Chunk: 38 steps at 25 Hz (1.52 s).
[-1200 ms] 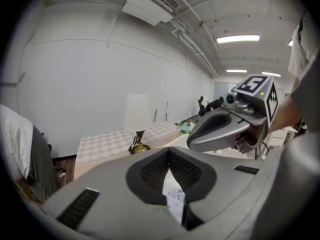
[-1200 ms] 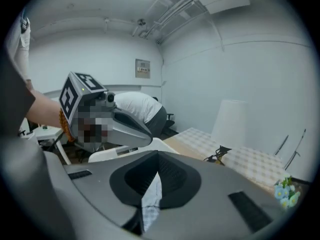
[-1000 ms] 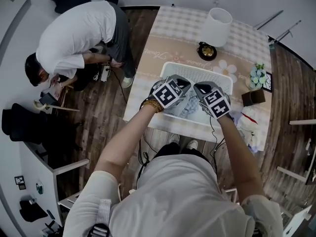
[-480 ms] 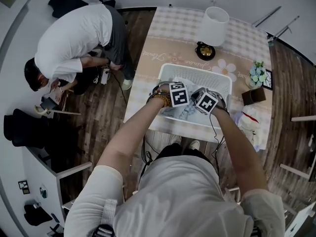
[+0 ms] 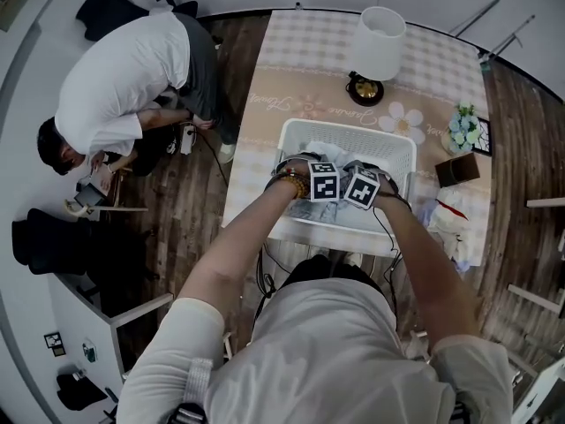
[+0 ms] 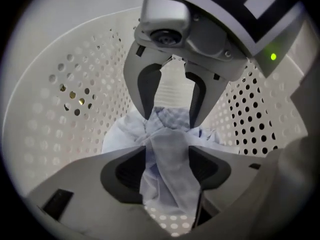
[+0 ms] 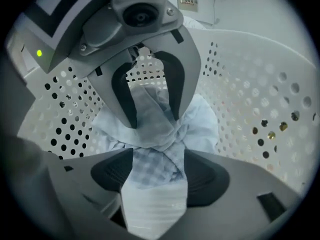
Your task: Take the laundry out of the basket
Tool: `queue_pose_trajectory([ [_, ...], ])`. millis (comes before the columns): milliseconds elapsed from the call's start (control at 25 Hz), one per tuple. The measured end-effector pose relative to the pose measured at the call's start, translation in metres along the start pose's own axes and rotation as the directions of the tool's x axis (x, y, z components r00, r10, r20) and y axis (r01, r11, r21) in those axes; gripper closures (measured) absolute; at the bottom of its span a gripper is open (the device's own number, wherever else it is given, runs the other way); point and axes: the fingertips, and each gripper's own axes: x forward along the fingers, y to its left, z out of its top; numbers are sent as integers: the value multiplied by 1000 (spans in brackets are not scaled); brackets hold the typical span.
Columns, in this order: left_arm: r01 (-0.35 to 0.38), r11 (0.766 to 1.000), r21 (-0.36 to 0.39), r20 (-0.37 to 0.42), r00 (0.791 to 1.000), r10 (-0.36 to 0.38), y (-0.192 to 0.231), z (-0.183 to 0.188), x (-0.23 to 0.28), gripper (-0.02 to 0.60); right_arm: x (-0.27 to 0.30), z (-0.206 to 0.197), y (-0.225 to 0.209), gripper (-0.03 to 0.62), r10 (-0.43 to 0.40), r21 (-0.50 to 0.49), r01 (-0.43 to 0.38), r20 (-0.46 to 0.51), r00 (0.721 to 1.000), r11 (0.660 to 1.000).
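A white perforated laundry basket [image 5: 305, 135] stands on the table's near end. Pale blue laundry [image 5: 328, 212] lies bunched inside it. Both grippers are down in the basket, facing each other. My left gripper [image 5: 323, 186] has its jaws opening, with a fold of the blue cloth [image 6: 165, 174] lying between them [image 6: 167, 159]. My right gripper [image 5: 361, 190] is also opening, a checked and white fold [image 7: 152, 184] running between its jaws [image 7: 155, 174]. Each gripper view shows the other gripper's jaws straddling the same heap, against the basket wall [image 6: 75, 89] [image 7: 260, 109].
A white lamp [image 5: 381, 42] stands on the beige table [image 5: 291, 69] behind the basket. A small flower pot [image 5: 461, 131], a dark box [image 5: 455, 170] and a white bundle [image 5: 448, 210] sit at the right. A person [image 5: 132, 69] bends over on the floor at the left.
Both grippers have gone from above the basket's near rim down into it, and now sit lower and closer together on the laundry.
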Motion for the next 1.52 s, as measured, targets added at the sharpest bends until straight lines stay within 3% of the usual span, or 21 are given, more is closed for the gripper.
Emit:
queue_pose_trajectory([
  [80, -4, 1000, 4, -13, 1000, 4, 2, -1, 8, 252, 8, -2, -4, 199, 0, 11, 0, -5, 1000, 1000],
  [240, 4, 1000, 6, -39, 999, -4, 3, -6, 24, 188, 24, -7, -7, 149, 0, -3, 0, -33, 999, 1000],
  [600, 61, 998, 22, -66, 996, -59, -1, -12, 48, 166, 56, -27, -3, 156, 27, -26, -29, -81, 996, 999],
  [760, 100, 995, 25, -63, 993, -98, -6, -11, 51, 235, 56, -26, 0, 191, 45, -56, -49, -80, 996, 997],
  [1040, 137, 990, 42, -61, 989, -134, -15, -12, 49, 390, 52, -25, 11, 413, 51, -86, -57, -64, 997, 995],
  [1280, 118, 992, 38, -52, 992, -116, -17, -7, 37, 440, 43, -26, 13, 449, 38, -65, -45, -101, 994, 997],
  [1520, 126, 990, 58, -43, 991, -124, -22, 3, 17, 445, 21, -24, 14, 453, 18, -59, -25, -113, 993, 998],
])
